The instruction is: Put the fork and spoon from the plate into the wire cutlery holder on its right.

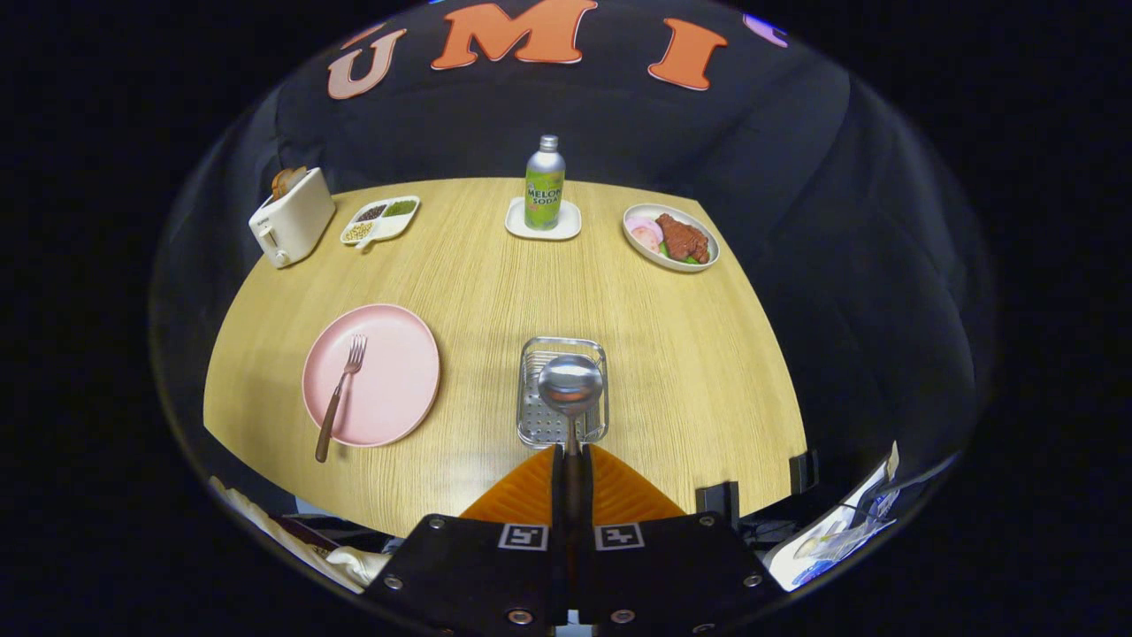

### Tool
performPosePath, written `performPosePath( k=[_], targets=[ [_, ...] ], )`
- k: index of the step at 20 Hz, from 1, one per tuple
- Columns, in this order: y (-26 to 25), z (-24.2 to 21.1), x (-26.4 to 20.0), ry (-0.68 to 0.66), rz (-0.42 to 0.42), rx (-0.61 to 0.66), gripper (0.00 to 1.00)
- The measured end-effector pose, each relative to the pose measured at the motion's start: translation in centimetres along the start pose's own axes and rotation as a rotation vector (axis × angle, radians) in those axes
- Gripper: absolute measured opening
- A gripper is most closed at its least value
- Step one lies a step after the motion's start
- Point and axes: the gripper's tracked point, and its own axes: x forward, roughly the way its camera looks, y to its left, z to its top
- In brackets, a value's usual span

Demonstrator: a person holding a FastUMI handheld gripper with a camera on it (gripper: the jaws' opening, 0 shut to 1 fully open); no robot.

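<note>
My gripper [571,453] is shut on the spoon's handle, both fingers pressed together around it. The spoon [570,387] sticks out ahead of the fingers, its shiny bowl hovering over the wire cutlery holder [541,423], which stands on the wooden table just beyond my fingertips. Left of the holder lies the pink plate [389,389]. The fork [340,392] rests on the plate with its tines toward the far side and its brown handle hanging over the near rim.
At the back of the wooden table [495,274] stand a toaster [292,218], a divided dish of beans [380,219], a soda bottle [545,183] on a white coaster and a plate of food [670,237]. The table's near edge runs just under my fingers.
</note>
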Motion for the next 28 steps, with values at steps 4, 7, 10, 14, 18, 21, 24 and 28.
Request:
performPosePath(
  k=[4,7,10,14,18,21,24,28],
  targets=[
    [0.1,0.9,1.5,0.096,0.026,-0.036,0.05],
    [0.4,1.3,2.7,0.156,0.032,-0.065,0.05],
    [0.9,0.9,3.7,0.237,0.05,-0.071,0.05],
    [1.1,0.2,5.1,0.316,0.056,-0.077,0.05],
    [1.0,0.4,6.1,0.348,0.05,-0.074,0.05],
    [1.1,0.5,6.7,0.359,0.04,-0.086,0.07],
    [2.0,1.2,6.5,0.339,0.053,-0.075,0.11],
    [1.5,2.5,5.4,0.281,0.04,-0.079,0.21]
  ],
)
